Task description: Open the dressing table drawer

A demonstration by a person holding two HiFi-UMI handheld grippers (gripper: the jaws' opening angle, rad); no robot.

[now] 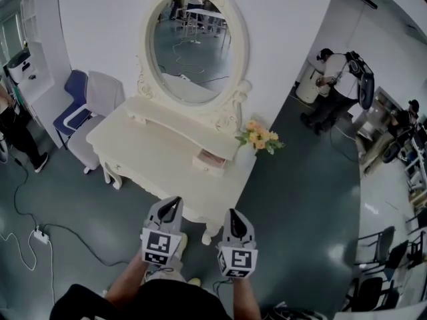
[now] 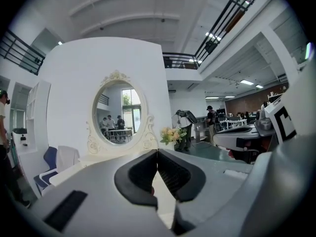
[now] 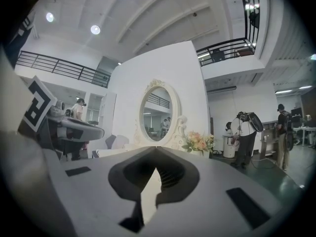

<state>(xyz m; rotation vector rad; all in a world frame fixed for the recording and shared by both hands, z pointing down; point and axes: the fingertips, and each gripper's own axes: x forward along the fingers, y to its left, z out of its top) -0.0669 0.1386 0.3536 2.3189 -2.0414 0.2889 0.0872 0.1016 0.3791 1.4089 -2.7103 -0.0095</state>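
The cream dressing table with its oval mirror stands ahead of me, its front towards the lower left. A small drawer unit sits on the tabletop beside a bunch of flowers. My left gripper and right gripper hover side by side just short of the table's near corner, touching nothing. Seen from its own camera, the left gripper is shut and empty, pointing at the mirror. The right gripper also has its tips together with nothing between them, and the flowers lie beyond.
A blue chair and a white chair stand at the table's left end. A power strip with cables lies on the floor at left. People work at the right, and black chairs stand at lower right.
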